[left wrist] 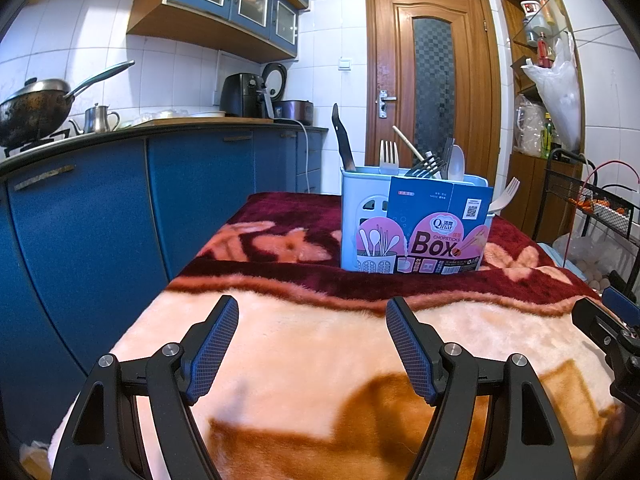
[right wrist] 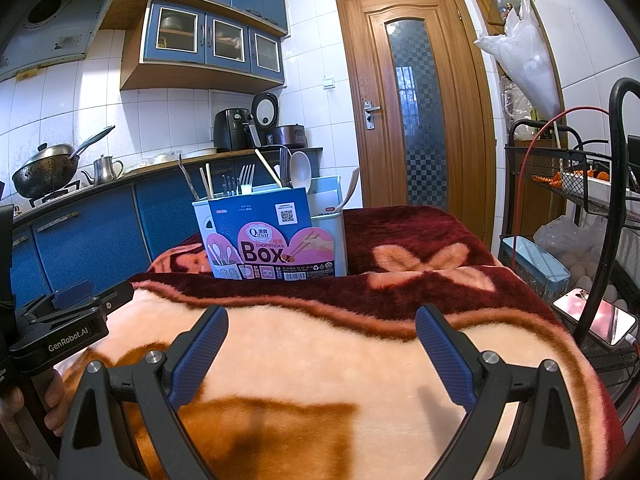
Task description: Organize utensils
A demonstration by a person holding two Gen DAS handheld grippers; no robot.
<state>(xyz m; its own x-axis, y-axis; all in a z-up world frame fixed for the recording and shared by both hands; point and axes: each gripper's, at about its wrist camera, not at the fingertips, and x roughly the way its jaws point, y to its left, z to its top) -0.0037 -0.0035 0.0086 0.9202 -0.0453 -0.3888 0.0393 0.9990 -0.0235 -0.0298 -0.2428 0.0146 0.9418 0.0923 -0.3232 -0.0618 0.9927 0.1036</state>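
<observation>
Fuzzy peach and red blanket (left wrist: pixel 320 344) on a table, with both grippers waiting low over it.

Up close, the left gripper (left wrist: pixel 312 320) has its fingers spread wide and holds nothing. The right gripper (right wrist: pixel 322 330) is spread wide and empty too. No spoon or fork lies loose on the near blanket. Farther back stands the utensil box (right wrist: pixel 272 236), well apart from both grippers, with forks (right wrist: pixel 246 178), a white spoon (right wrist: pixel 300 168) and chopsticks (right wrist: pixel 266 166) standing up in it. One white fork (left wrist: pixel 505 197) sticks out at its far side. This looks like the very start or the very end. Next, a gripper may need to reach far forward to that fork.
</observation>
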